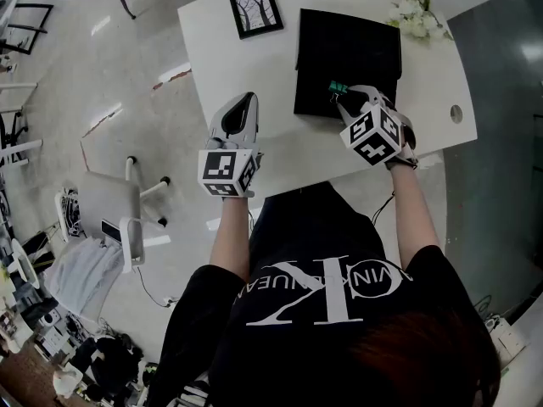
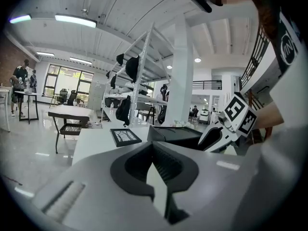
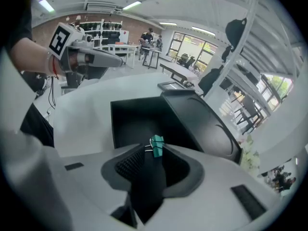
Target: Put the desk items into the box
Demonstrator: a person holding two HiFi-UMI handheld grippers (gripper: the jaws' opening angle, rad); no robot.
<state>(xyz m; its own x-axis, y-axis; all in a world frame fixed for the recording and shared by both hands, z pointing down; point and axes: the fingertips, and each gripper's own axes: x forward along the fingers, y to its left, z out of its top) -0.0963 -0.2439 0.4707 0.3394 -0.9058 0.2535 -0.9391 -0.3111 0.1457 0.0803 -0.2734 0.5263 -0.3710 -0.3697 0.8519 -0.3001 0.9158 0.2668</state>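
A small green binder clip [image 1: 338,86] [image 3: 157,146] is pinched at the tips of my right gripper [image 1: 344,97] [image 3: 154,150], which is shut on it. It hangs just over the near edge of the open black box [image 1: 348,49] [image 3: 137,119] on the white desk [image 1: 280,155]. The box's lid [image 3: 204,124] stands up on its right side. My left gripper [image 1: 247,102] [image 2: 153,147] hovers over the desk to the left of the box, jaws together with nothing between them. A black picture frame [image 1: 255,11] [image 2: 125,136] lies at the desk's far left.
A bunch of white flowers [image 1: 416,15] [image 3: 250,158] sits at the far right corner of the desk. A cable hole [image 1: 456,113] is near the right edge. A white chair [image 1: 119,206] stands on the floor to the left. The person's body is against the desk's near edge.
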